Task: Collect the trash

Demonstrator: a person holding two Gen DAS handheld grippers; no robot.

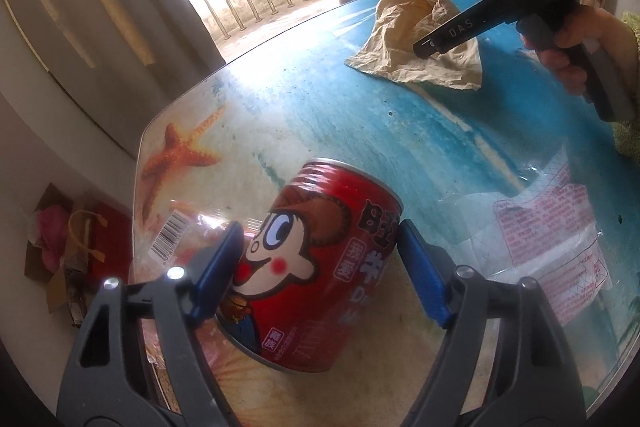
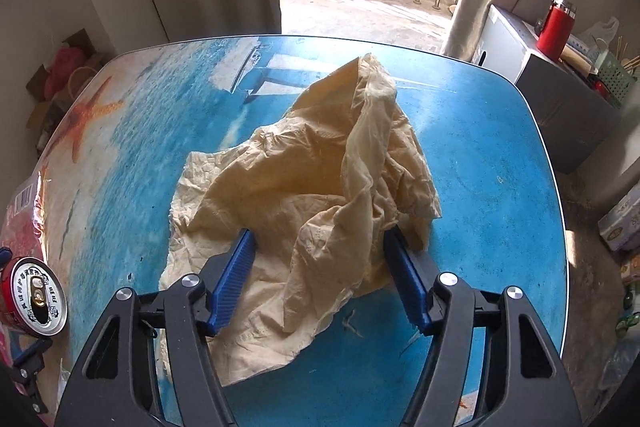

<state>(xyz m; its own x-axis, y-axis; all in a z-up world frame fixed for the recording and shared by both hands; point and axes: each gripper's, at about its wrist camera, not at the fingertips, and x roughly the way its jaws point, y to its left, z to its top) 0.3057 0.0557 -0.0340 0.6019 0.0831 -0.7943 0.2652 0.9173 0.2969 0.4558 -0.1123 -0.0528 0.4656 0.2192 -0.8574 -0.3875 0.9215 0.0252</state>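
A red drink can [image 1: 316, 263] with a cartoon face stands on the beach-print table [image 1: 304, 107]. My left gripper [image 1: 320, 267] is open with its blue pads on either side of the can, the left pad touching or nearly touching it. The can's top also shows in the right wrist view [image 2: 34, 297]. A crumpled beige tissue [image 2: 312, 195] lies mid-table. My right gripper [image 2: 318, 275] is open, its pads straddling the tissue's near fold. The right gripper [image 1: 432, 47] and tissue [image 1: 416, 35] also show in the left wrist view.
A clear printed plastic wrapper [image 1: 552, 247] lies right of the can. A red wrapper with a barcode [image 1: 176, 239] lies left of it. A white cabinet with a red flask [image 2: 556, 27] stands past the table's right edge. Boxes and a bag [image 1: 68, 247] sit on the floor at left.
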